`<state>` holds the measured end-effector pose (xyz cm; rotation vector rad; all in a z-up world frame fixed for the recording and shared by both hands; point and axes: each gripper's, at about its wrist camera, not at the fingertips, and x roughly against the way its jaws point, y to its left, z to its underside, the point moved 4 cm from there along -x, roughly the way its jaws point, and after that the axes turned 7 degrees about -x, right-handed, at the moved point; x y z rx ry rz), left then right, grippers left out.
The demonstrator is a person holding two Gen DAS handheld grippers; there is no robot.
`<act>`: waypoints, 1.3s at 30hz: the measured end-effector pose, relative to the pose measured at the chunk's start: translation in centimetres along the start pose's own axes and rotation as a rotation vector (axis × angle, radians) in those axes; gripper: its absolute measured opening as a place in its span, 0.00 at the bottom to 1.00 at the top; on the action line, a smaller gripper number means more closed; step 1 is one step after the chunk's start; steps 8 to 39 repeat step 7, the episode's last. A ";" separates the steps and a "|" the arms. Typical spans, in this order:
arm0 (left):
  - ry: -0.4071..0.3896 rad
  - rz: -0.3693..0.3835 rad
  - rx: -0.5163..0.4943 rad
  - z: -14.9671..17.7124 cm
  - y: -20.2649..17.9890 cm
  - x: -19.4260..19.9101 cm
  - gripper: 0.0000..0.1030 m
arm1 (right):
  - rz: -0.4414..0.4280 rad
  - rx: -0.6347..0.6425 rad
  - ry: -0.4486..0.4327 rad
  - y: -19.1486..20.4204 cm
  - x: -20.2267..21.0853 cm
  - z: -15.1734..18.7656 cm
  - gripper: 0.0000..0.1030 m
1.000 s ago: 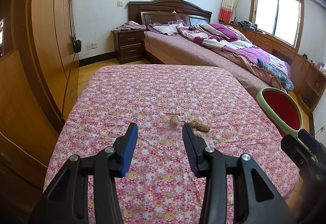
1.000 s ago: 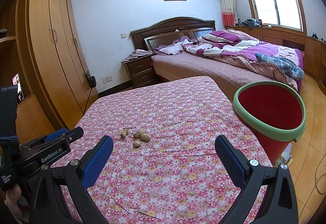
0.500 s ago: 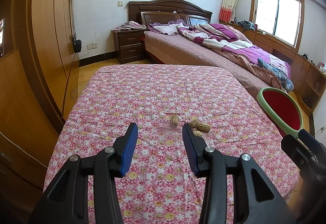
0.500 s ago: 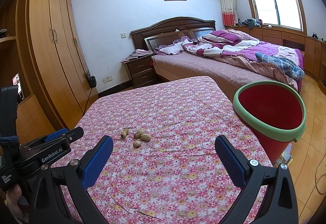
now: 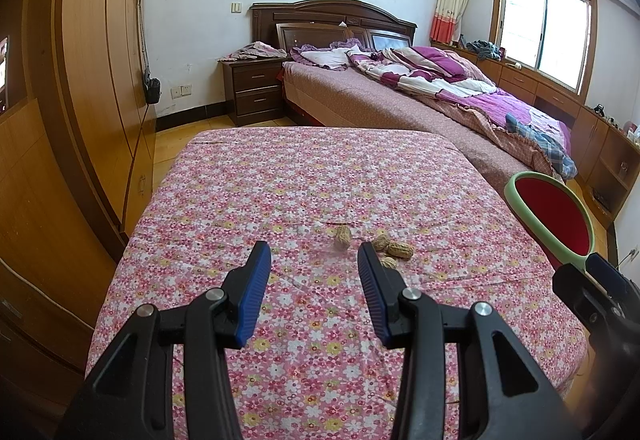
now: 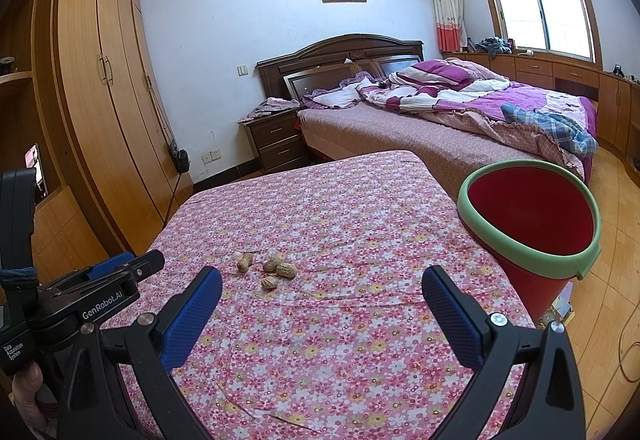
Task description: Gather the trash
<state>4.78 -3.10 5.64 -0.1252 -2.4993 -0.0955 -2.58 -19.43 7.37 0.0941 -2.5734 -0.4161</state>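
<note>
Several peanut shells (image 5: 384,245) (image 6: 272,269) lie in a small cluster on the floral pink cloth (image 5: 320,192) (image 6: 340,240) covering a table. My left gripper (image 5: 314,258) hovers just short of them, open, nothing between its blue pads; one shell (image 5: 343,235) sits just beyond the gap. My right gripper (image 6: 322,282) stands wide open over the cloth, to the right of and nearer than the shells, empty. A red bin with a green rim (image 6: 532,216) (image 5: 554,216) stands at the table's right edge. The left gripper's body shows at the left of the right wrist view.
A tall wooden wardrobe (image 5: 92,80) runs along the left. A bed (image 6: 460,120) with a purple quilt lies beyond the table, a dark nightstand (image 6: 276,140) beside it. Wooden cabinets under the window (image 6: 560,76) line the right wall. A hand (image 6: 28,392) holds the left gripper.
</note>
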 end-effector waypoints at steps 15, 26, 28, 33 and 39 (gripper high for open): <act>0.001 0.000 0.000 0.0 0.0 0.0 0.44 | 0.001 -0.003 0.001 0.0 0.0 0.0 0.99; 0.001 0.000 0.000 0.0 0.0 0.0 0.44 | 0.001 -0.003 0.001 0.0 0.0 0.0 0.99; 0.001 0.000 0.000 0.0 0.0 0.0 0.44 | 0.001 -0.003 0.001 0.0 0.0 0.0 0.99; 0.001 0.000 0.000 0.0 0.0 0.0 0.44 | 0.001 -0.003 0.001 0.0 0.0 0.0 0.99; 0.001 0.000 0.000 0.0 0.0 0.0 0.44 | 0.001 -0.003 0.001 0.0 0.0 0.0 0.99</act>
